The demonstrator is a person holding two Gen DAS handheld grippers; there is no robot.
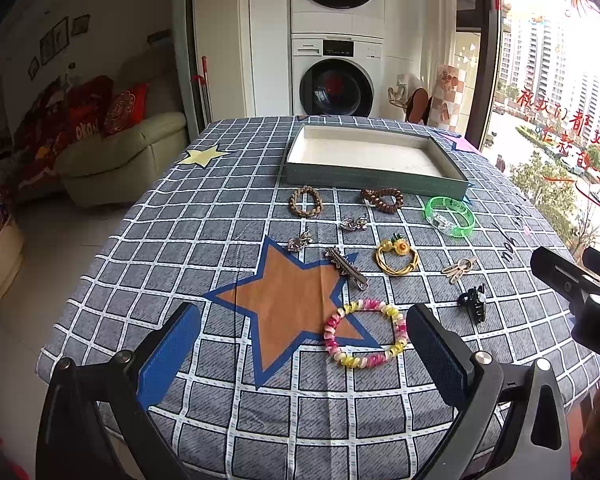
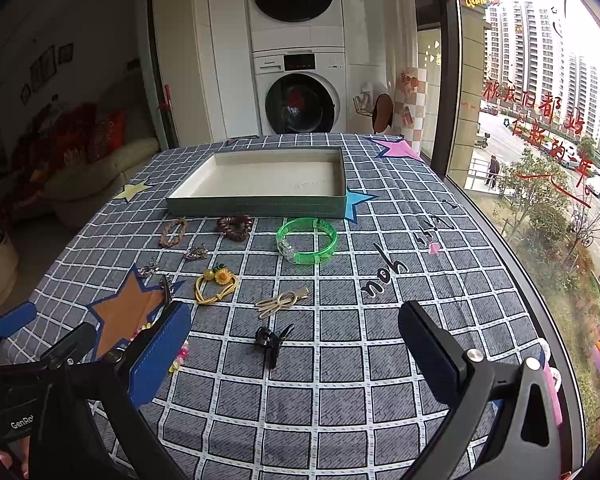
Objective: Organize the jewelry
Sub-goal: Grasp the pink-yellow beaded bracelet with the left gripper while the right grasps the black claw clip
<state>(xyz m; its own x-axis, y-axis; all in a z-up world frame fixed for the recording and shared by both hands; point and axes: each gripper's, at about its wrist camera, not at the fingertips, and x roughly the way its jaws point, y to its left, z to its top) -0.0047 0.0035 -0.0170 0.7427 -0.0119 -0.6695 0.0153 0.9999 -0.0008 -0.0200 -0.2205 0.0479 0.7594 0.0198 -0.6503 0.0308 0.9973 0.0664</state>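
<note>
A shallow green tray (image 1: 372,184) (image 2: 256,206) with a white inside stands empty at the table's far side. In front of it lie a braided bracelet (image 1: 307,200), a brown coil hair tie (image 1: 382,199) (image 2: 235,227), a green bangle (image 1: 450,216) (image 2: 307,241), a yellow flower hair tie (image 1: 397,258) (image 2: 216,286), a silver clip (image 1: 347,268), a beige clip (image 2: 282,302) and a black claw clip (image 1: 474,303) (image 2: 271,342). My left gripper (image 1: 304,336) is open over the pink-yellow coil bracelet (image 1: 365,332). My right gripper (image 2: 296,340) is open around the black claw clip, above the cloth.
A grey checked cloth with star patches (image 1: 284,312) covers the table. Small silver pieces (image 1: 354,224) (image 1: 300,242) lie mid-table. Washing machines stand behind, a sofa at the left, a large window along the right edge.
</note>
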